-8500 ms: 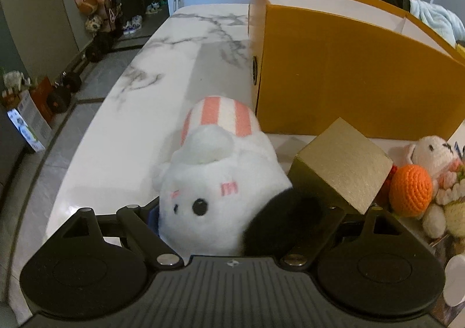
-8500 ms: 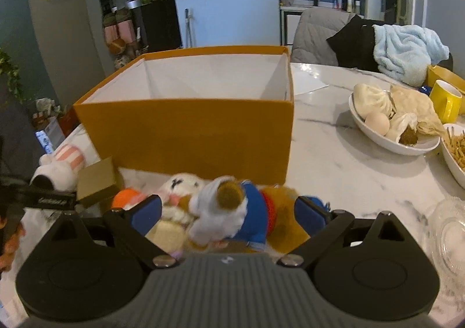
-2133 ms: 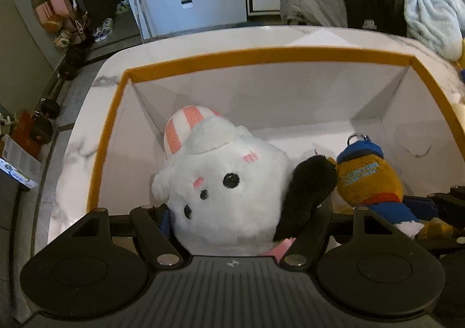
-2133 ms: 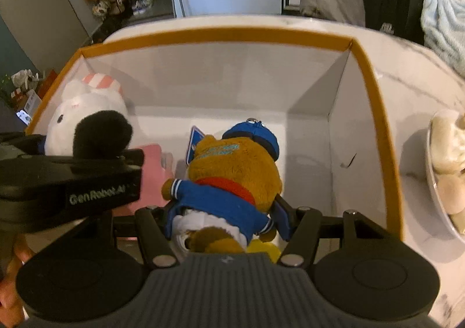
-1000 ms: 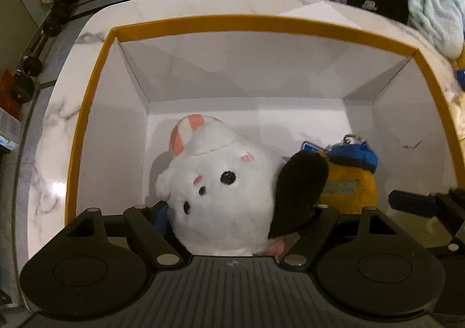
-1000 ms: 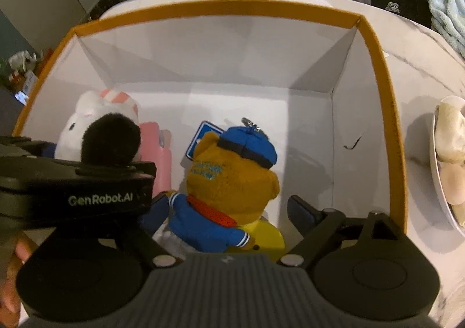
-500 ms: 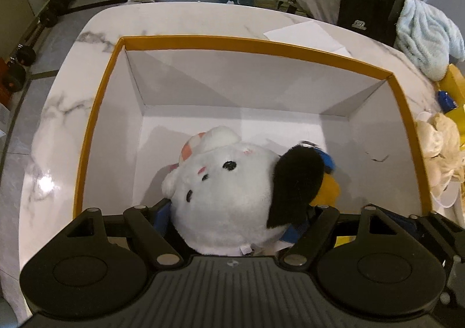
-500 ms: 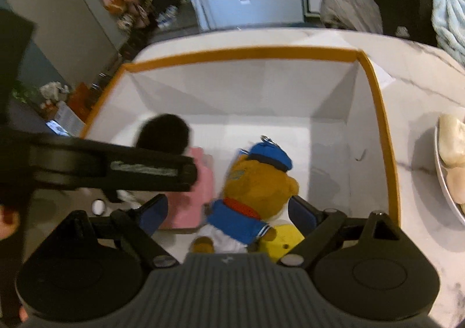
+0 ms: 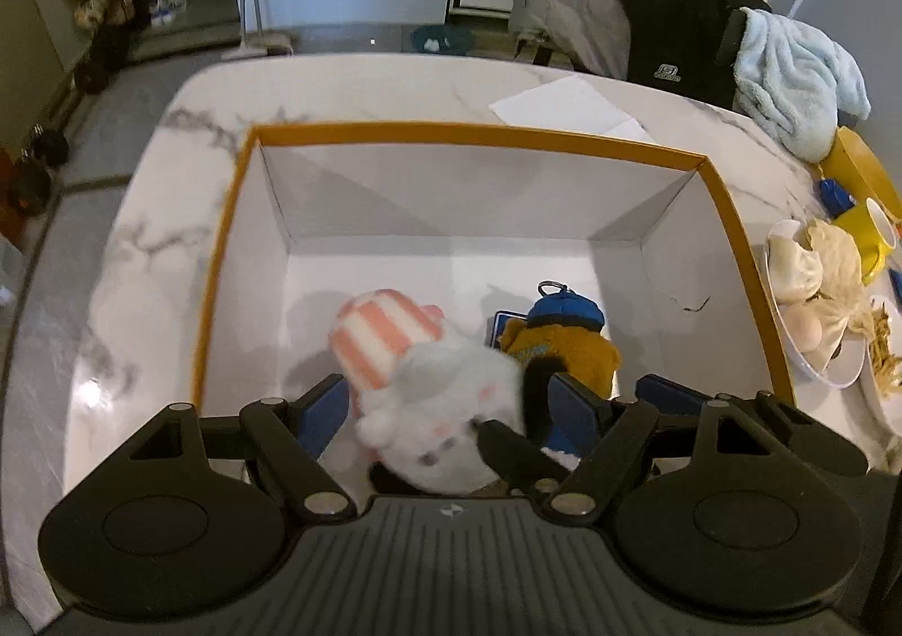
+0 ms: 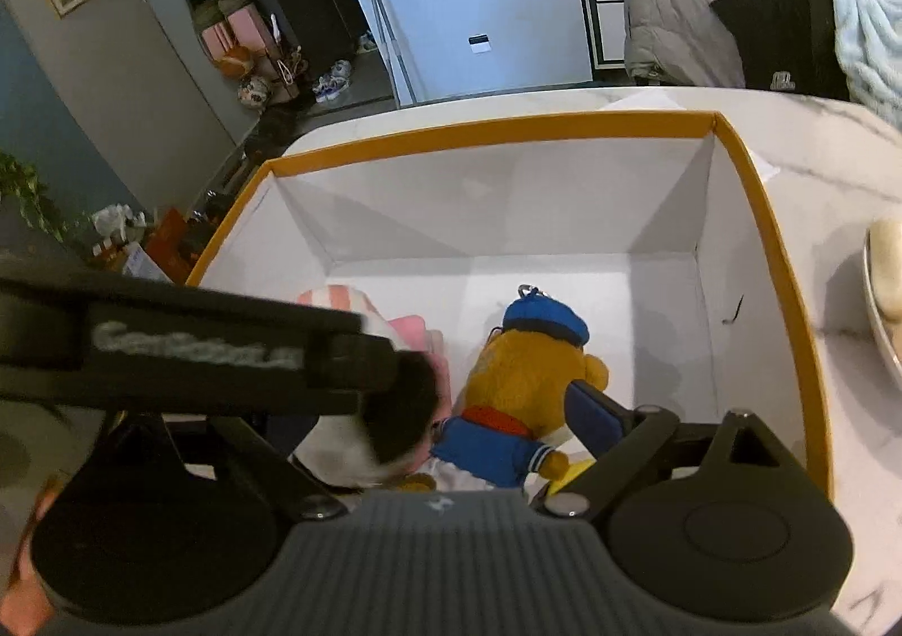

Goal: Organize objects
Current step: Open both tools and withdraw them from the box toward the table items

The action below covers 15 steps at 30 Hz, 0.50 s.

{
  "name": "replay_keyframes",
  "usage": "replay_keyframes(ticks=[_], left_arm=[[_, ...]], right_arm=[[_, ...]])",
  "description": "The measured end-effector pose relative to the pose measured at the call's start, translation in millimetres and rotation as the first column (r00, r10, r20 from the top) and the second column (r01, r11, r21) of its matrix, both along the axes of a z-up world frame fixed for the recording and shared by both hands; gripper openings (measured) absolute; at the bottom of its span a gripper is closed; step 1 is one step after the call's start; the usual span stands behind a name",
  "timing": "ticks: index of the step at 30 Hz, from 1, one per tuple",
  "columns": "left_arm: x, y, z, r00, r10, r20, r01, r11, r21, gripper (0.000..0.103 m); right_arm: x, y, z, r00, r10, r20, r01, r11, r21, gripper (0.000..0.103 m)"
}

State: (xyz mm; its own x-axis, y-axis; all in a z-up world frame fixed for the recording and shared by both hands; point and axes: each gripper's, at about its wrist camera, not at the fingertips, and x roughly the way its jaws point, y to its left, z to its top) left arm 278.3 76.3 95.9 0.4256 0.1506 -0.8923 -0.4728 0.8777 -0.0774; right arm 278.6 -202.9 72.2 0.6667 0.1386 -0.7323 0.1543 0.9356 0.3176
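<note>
An orange-rimmed white box (image 9: pixel 468 134) (image 10: pixel 496 131) stands on the marble table. A white plush with a pink-striped hat (image 9: pixel 434 393) lies blurred low in the box, below and between the pads of my left gripper (image 9: pixel 451 410), which stands open with a gap at its left pad. In the right wrist view the left gripper's body (image 10: pixel 197 348) crosses the left side and covers most of the plush (image 10: pixel 361 444). A brown bear with a blue cap (image 10: pixel 530 376) (image 9: pixel 564 343) lies on the box floor. My right gripper (image 10: pixel 440 422) hangs over it with jaws opening; its left finger is hidden.
A pink item (image 10: pixel 417 326) and a blue card (image 9: pixel 502 323) lie under the toys. A bowl of food (image 9: pixel 812 309), a yellow mug (image 9: pixel 868 235) and a paper sheet (image 9: pixel 564 106) sit on the table beyond the box. Chairs draped with coats (image 9: pixel 592 4) stand behind.
The left gripper has risen and the white plush has dropped out from between its pads into the box, hat now pointing away. The right gripper has spread wider and tilted up off the bear.
</note>
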Motion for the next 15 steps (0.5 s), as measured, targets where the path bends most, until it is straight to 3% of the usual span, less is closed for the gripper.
replay_keyframes(ticks=[5, 15], left_arm=[[-20.2, -6.5, 8.4, 0.999, -0.004, 0.049, 0.001, 0.999, 0.050, 0.092], [-71.9, -26.0, 11.2, 0.993, 0.006, 0.120, -0.019, 0.993, 0.114, 0.092]], right_arm=[[-19.5, -0.3, 8.0, 0.999, 0.019, 0.029, -0.018, 1.000, -0.025, 0.094], [-63.9, 9.7, 15.7, 0.996, 0.052, 0.077, -0.035, 0.979, -0.201, 0.094]])
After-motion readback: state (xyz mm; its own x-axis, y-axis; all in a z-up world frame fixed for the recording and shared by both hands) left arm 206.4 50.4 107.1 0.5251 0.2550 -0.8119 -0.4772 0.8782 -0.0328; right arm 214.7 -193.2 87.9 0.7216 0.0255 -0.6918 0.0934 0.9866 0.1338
